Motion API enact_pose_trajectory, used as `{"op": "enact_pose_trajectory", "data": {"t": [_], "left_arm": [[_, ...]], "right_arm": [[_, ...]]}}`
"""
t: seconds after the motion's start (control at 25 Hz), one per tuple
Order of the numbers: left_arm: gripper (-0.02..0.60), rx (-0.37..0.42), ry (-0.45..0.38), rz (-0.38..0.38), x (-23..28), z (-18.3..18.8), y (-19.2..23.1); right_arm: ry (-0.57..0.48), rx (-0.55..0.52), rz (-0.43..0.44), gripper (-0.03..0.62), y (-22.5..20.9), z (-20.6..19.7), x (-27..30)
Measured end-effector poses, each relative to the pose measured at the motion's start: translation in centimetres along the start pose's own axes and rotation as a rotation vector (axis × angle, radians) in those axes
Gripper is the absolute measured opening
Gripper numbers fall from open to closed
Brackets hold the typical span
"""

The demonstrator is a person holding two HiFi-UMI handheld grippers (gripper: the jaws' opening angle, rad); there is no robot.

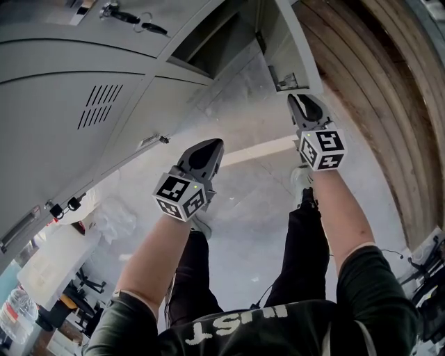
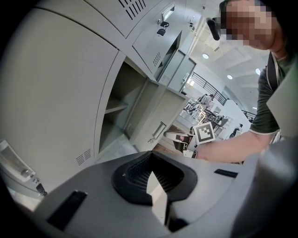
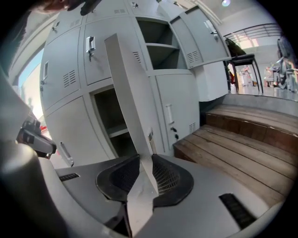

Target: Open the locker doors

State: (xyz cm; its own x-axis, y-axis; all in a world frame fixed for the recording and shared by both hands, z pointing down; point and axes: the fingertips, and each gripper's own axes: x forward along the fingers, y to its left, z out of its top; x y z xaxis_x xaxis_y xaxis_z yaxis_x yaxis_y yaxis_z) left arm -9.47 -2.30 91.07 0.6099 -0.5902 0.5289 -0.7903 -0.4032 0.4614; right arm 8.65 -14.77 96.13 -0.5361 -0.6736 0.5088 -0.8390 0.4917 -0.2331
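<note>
The grey lockers fill the left and top of the head view. One locker door stands open and shows edge-on in the right gripper view. My right gripper is shut on its free edge, with a pad against each face, just below the latch. The head view has this right gripper beside the door's latch. My left gripper hangs over the floor, apart from the lockers. Its jaws are shut and hold nothing.
Open compartments with shelves lie behind the held door, and another in the left gripper view. Closed doors carry handles; keys hang in one lock. A wooden platform runs along the right. A white bag lies on the floor.
</note>
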Motion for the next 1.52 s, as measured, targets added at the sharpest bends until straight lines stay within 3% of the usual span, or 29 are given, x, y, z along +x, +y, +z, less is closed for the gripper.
{"op": "enact_pose_trajectory", "data": {"t": [0.4, 0.84, 1.04, 1.52], "left_arm": [[0.006, 0.019, 0.028, -0.038, 2.1, -0.2, -1.2], [0.006, 0.027, 0.026, -0.038, 4.1, 1.4, -1.2], [0.006, 0.027, 0.024, -0.032, 4.6, 1.8, -1.0], [0.006, 0.023, 0.022, -0.033, 4.4, 1.3, -1.3]], "right_arm": [[0.008, -0.098, -0.149, 0.109, -10.5, 2.2, -0.8], [0.026, -0.160, -0.205, 0.107, -17.1, 4.9, 0.9], [0.031, -0.209, -0.177, 0.107, -17.5, 5.2, 1.3], [0.017, -0.182, -0.212, 0.109, -17.5, 5.2, 1.0]]}}
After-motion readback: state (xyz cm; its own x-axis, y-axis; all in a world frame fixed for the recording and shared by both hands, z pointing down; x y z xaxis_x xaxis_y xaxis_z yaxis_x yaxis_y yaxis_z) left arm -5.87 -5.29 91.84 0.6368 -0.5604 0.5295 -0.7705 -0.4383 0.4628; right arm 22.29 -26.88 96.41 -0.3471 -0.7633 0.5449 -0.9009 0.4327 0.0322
